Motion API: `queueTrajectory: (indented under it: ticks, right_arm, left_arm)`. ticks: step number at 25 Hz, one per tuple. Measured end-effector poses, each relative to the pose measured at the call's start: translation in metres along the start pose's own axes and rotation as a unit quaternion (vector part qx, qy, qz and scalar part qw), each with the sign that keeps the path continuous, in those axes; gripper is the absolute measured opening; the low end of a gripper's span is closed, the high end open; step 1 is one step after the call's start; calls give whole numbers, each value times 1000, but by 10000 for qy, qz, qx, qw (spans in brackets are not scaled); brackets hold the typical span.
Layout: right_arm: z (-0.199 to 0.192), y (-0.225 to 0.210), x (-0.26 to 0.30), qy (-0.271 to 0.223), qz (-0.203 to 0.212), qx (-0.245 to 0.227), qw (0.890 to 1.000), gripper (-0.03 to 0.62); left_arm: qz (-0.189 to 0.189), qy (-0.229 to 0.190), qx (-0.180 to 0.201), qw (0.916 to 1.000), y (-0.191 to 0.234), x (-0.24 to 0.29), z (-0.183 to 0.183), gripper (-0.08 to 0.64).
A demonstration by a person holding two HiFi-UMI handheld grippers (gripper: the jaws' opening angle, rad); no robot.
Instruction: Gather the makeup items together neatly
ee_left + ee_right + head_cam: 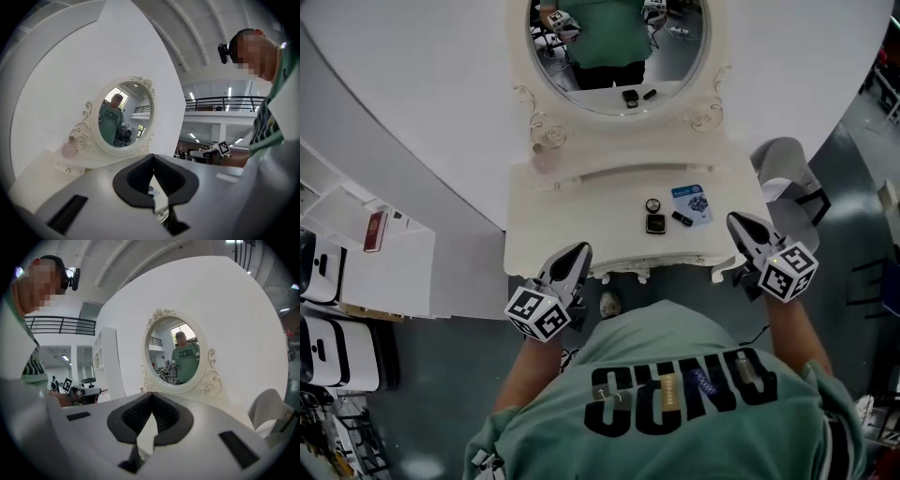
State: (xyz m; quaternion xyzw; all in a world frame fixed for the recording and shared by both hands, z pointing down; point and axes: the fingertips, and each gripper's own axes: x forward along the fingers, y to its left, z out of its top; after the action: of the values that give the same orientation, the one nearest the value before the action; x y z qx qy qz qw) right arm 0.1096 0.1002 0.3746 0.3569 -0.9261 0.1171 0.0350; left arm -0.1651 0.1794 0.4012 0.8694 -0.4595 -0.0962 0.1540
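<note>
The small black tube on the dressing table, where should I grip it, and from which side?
Grip the black tube across its middle, jaws on its two long sides. It lies flat and slanted by the blue packet, so come from above with the nearer right gripper, probably; its shut jaws must open first.
</note>
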Motion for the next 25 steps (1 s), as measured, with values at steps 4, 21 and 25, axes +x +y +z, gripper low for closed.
queueTrajectory:
  ticks: [4,21,25]
  right_arm:
    - [32,-9,76,-63,-175,8,9998,-6]
    - [43,-135,169,433,-160,69,9989,-6]
    - [38,-166,169,503,73,122,9986,-6]
  left_arm:
    - [-290,229,-104,9993,81,43,30,9]
    - [2,864,-462,9952,158,183,-1,9]
    - [317,1044,-562,9924,143,203,-27,9]
